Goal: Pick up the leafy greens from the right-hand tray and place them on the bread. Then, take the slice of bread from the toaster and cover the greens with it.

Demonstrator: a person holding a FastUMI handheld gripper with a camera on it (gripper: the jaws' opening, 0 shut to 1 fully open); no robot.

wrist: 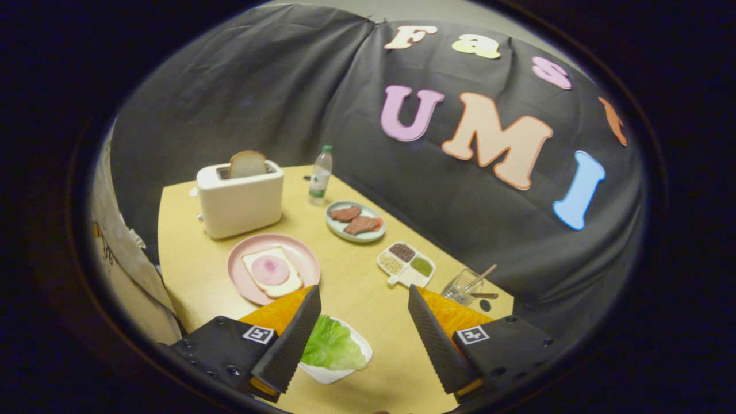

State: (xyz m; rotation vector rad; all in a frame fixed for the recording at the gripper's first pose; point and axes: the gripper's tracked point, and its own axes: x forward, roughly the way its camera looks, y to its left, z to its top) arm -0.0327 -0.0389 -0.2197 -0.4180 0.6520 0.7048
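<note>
Two gripper [364, 336] fingers stand wide apart, holding nothing, over the crinkly green lettuce leaf [333, 346] on its small white tray [336, 374], lower middle, ready to grab.

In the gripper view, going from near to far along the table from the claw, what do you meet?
The open claw with nothing between its fingers, then the leafy greens on their white tray by the left finger, the pink plate with bread, the toaster holding a bread slice.
</note>
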